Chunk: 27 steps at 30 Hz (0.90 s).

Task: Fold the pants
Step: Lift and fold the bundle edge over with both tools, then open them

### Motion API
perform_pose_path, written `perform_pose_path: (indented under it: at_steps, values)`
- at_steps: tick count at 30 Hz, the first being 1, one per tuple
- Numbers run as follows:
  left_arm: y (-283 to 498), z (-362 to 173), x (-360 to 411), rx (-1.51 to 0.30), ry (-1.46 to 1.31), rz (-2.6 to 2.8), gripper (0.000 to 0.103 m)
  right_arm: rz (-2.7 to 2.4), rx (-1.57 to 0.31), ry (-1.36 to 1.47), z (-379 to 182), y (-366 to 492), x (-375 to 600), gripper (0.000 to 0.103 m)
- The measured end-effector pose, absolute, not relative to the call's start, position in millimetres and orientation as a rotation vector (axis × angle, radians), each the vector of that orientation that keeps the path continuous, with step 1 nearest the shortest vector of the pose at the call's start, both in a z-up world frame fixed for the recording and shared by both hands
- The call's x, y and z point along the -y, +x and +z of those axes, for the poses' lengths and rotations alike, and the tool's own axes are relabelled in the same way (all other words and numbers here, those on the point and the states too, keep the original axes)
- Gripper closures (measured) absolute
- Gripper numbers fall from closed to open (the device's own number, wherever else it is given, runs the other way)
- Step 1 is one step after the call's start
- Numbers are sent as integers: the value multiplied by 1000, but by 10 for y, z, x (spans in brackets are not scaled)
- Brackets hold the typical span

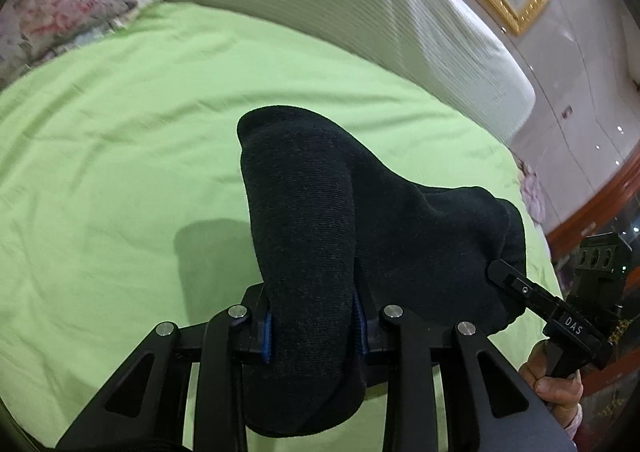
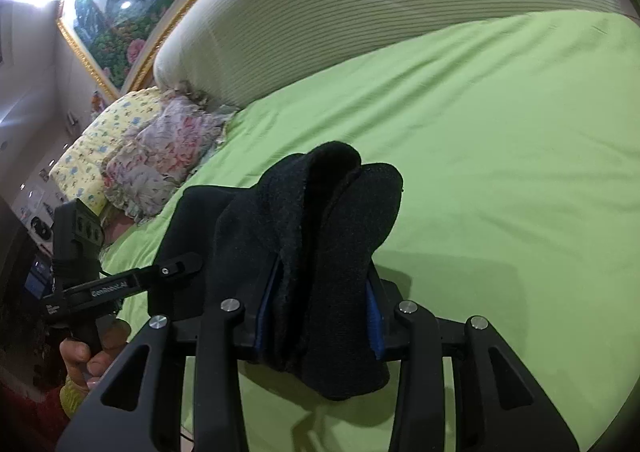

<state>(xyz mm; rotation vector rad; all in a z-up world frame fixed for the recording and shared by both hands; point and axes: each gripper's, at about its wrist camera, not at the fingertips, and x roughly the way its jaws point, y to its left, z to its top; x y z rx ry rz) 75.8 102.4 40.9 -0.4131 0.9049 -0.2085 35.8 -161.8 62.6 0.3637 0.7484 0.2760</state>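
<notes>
Judging from how the cloth hung, the fold was only partly made: the black pants (image 1: 320, 220) were off the green sheet (image 1: 120, 132), bunched and doubled, gripped at two places and not yet laid flat. The left gripper (image 1: 312, 336) had its jaws clamped on a thick roll of the fabric, which rose ahead of the jaws and sagged beneath them. The right gripper (image 2: 320, 316) was likewise clamped on a wad of several layers, its blue pads (image 2: 374, 316) pressed into the cloth on either side. In the left wrist view the right tool came in from the right of the jaws, touching the same dark mass, so the two grips sat near each other with little slack cloth between.

What seemed left was to bring the garment down, smooth it and close the last fold; whether earlier folds were square could not be told, since the layers hid one another.

Ahead of both pairs of jaws the sheet lay open and lightly wrinkled. Farther ahead stood the ribbed white headboard (image 2: 360, 12). Floral pillows (image 2: 160, 156) lay left of the right jaws, well apart from the cloth.
</notes>
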Motion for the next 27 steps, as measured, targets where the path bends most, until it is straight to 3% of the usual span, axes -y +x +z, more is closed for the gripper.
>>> perform_pose_path:
  at_steps: [11, 27]
  values:
    - [1131, 569, -1767, -851, -411, -62, 73, 376, -733, 321, 637, 1122, 1097, 63]
    - [1523, 166, -2101, -897, -429, -3, 70, 374, -811, 300, 272, 1683, 993, 60]
